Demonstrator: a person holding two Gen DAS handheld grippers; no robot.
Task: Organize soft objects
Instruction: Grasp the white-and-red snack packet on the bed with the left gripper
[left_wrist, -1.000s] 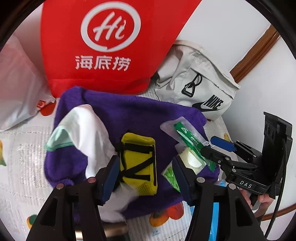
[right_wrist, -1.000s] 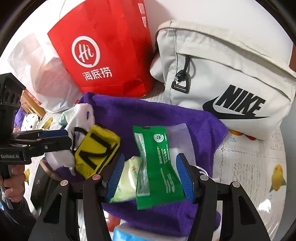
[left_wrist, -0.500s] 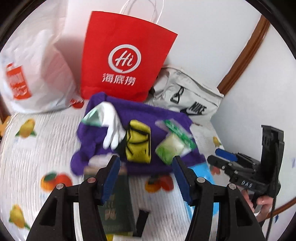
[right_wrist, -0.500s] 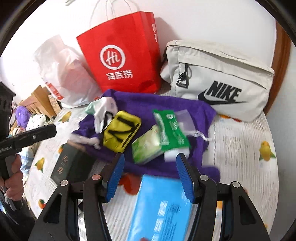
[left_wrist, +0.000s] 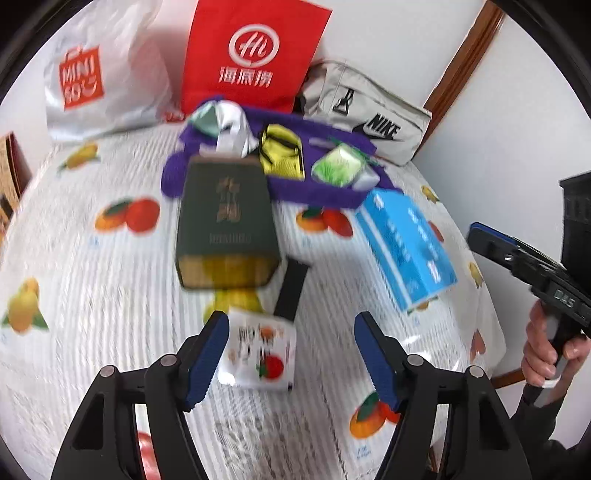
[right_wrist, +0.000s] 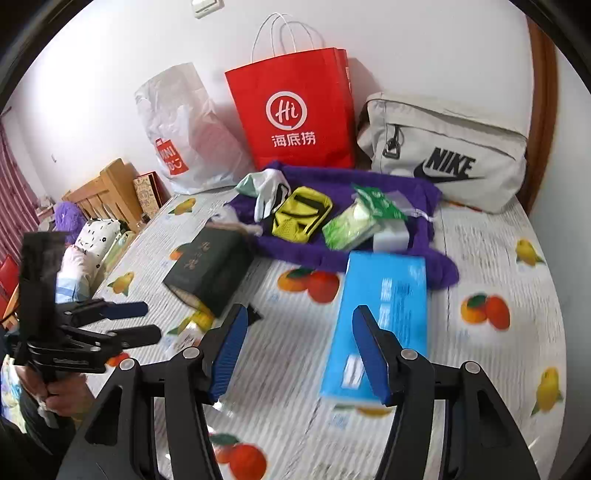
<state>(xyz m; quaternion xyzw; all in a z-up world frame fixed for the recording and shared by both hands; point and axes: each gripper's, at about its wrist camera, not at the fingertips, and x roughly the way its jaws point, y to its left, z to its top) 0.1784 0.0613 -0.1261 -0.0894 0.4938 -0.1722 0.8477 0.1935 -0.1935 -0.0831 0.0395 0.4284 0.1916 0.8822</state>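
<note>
Two boxes (right_wrist: 384, 317) lengthwise, purple towel (right_wrist: 369, 254) crosswise

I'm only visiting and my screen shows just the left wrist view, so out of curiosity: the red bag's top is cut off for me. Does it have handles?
Observer: Yes. In the right wrist view the red bag has thin white loop handles, standing upright.
Operator: What lies past the left edge of the fruit-print sheet?
Observer: A fluffy purple toy, next to a wooden frame.
Operator: Anything on the wall?
Observer: A white switch plate, high above the bag.
</note>
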